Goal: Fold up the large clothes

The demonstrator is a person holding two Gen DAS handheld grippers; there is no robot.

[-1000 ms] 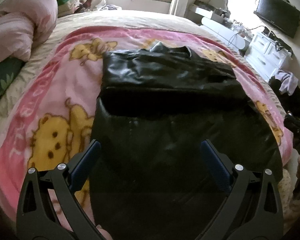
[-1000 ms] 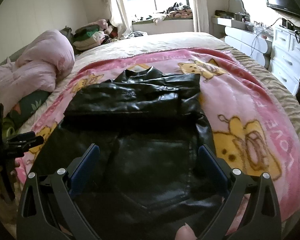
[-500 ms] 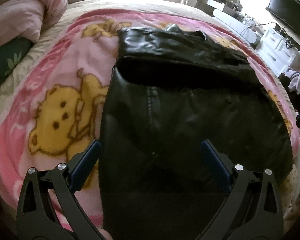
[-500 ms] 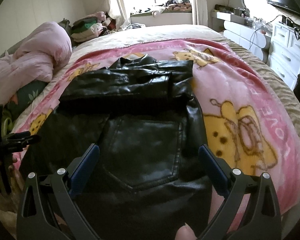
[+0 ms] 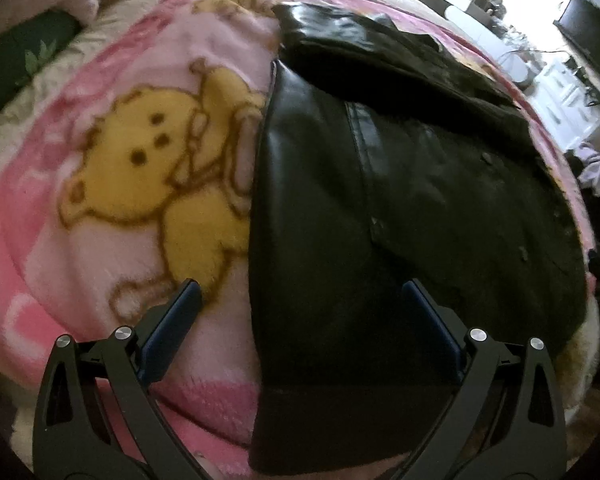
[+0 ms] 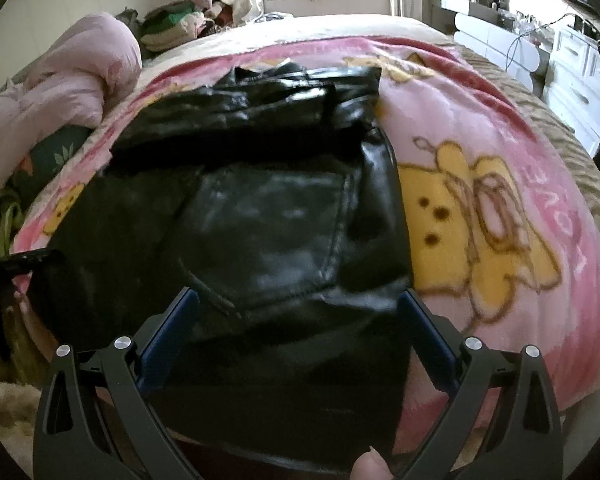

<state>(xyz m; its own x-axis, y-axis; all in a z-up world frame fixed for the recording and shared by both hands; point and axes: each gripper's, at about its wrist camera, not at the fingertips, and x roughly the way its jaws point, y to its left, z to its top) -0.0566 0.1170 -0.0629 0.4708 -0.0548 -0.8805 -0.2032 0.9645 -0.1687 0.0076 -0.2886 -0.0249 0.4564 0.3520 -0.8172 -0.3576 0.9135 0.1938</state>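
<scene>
While both tools hover low over the bed, the black leather jacket [image 5: 380,184] lies flat on the pink bear-print blanket [image 5: 112,184], its upper part folded down across the body. The left gripper [image 5: 300,300] has its jaws spread wide over the jacket's left edge, gripping nothing. The right gripper [image 6: 298,308] is likewise spread apart, empty, above the hem below a patch pocket [image 6: 268,232].
</scene>
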